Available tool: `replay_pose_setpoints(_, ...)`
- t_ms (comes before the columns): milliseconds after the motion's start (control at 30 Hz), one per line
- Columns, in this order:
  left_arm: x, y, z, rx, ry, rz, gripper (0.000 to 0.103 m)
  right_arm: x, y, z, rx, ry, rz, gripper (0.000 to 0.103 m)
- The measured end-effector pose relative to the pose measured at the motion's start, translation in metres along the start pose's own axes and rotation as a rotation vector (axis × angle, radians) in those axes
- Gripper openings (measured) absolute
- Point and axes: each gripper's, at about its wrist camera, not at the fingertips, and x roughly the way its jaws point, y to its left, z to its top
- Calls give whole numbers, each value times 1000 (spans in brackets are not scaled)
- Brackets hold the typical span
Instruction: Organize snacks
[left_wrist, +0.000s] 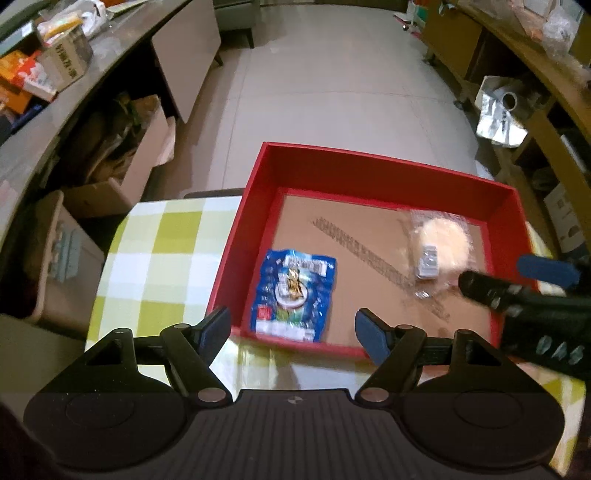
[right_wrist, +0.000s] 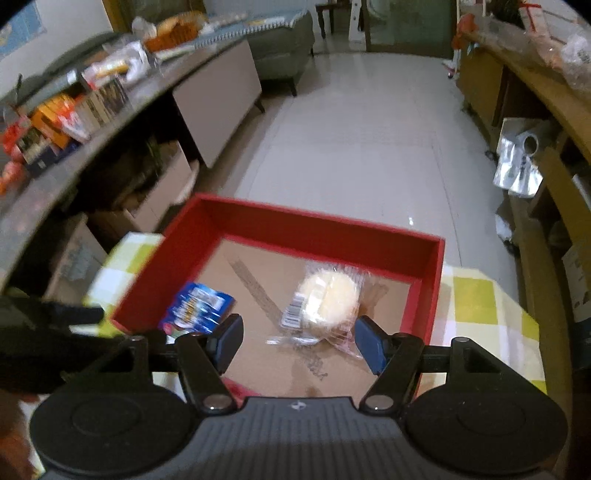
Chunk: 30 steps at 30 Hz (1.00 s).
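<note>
Box (left_wrist: 369, 166) red, frame centre | holds blue snack packet (left_wrist: 293, 293) lower left, clear-wrapped round bun (left_wrist: 443, 243) right | left gripper (left_wrist: 291, 328) spread, empty | right gripper (right_wrist: 299, 341) spread, empty

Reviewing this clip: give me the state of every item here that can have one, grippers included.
Red box: open, no lid, on the checked tablecloth.
Blue snack packet: sealed, lying flat in the box.
Wrapped round bun: in clear wrap, lying in the box.
Left gripper: fingers open, empty.
Right gripper: fingers open, straddling the bun's wrap, not gripping.
</note>
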Motion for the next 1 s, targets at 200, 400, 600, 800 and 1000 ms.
replay_pose_setpoints(200, -31, 6, -12, -39, -40, -34, 81, -57, 15, -2, -23, -95, 1, 76)
replay_pose_setpoints(400, -74, 5, -43, -10, -147, 9, 87, -127, 31, -25, -32, -272, -88, 100)
replay_pose_setpoints(600, -102, 10, -106, -37, -231, 46, 93, -165, 38, -92, -26, -484, -293, 103)
replay_pose_setpoints(800, -97, 8, -144, -11, -205, 111, 93, -139, 40, -104, -21, -233, -169, 102)
replay_pose_setpoints(1000, -107, 17, -173, -14, -205, 130, 93, -154, 79, -146, -161, -326, -238, 103)
